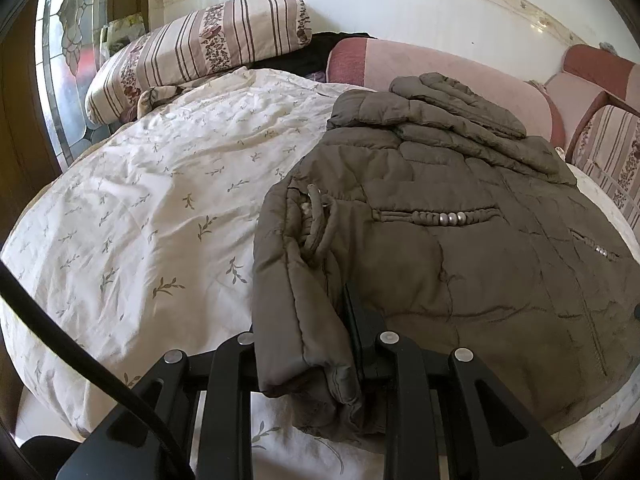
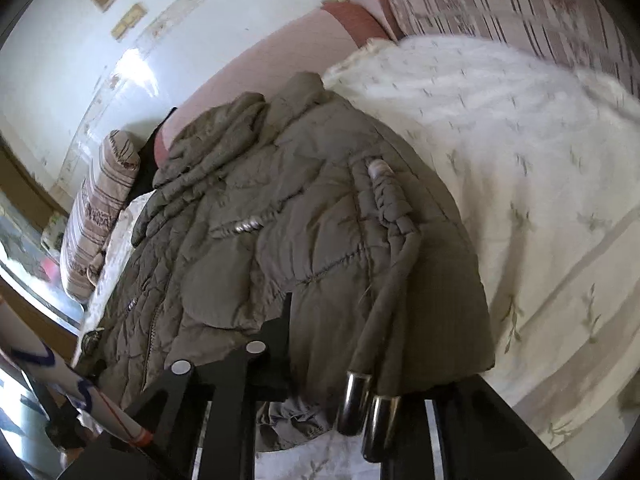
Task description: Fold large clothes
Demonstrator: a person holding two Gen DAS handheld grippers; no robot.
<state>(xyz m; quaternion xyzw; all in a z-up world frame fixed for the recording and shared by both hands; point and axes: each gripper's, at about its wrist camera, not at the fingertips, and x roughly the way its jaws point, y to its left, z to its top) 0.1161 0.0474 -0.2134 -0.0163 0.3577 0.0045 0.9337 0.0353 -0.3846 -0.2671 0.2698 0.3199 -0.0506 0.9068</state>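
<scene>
Left wrist: jacket [image 1: 460,240] lies lengthwise, collar pointing away.

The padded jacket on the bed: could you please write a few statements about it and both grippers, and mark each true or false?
1. The jacket is olive-brown and quilted. True.
2. The left gripper is open with nothing between its jaws. False: it is shut on the jacket's near hem.
3. The jacket lies on a plain blue sheet. False: it lies on a cream bedcover with a leaf print.
4. The right gripper is shut on the jacket's lower edge. True.
5. Two metal-tipped drawcords hang beside the right gripper. True.
6. A striped bolster rests on top of the jacket. False: it lies apart, at the bed's far end.
</scene>
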